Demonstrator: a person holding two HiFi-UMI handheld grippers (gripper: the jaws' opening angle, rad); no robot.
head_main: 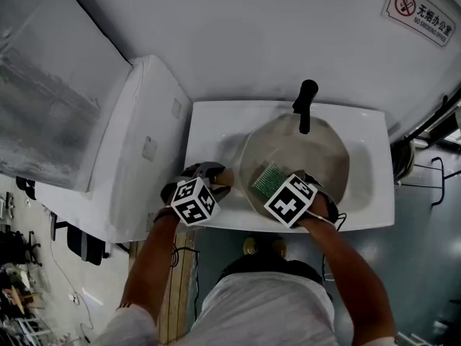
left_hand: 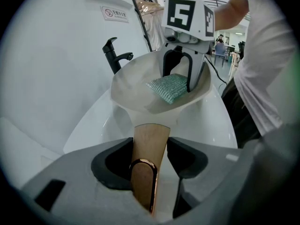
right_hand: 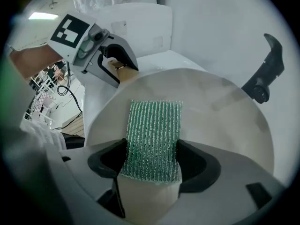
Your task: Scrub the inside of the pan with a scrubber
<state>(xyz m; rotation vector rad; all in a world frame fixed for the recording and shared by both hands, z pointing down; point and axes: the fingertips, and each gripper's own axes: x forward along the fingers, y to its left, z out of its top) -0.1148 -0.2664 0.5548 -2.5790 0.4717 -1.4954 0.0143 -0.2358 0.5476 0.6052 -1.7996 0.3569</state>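
Right gripper view: your right tool (right_hand: 152,150) pinches the green scrubber (right_hand: 155,121) flat inside the pan (right_hand: 220,130) in the sink (head_main: 364,193), your left tool (left_hand: 150,145) clamps its handle (left_hand: 151,132); scrubbing looks under way, so next press and sweep.

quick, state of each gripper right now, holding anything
left gripper: closed on the pan handle
right gripper: closed on the green scrubber, which is inside the pan

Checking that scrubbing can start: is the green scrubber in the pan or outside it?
In. The scrubber, clamped in the right hand-held gripper, sits below the rim of the pan, on its inner surface.
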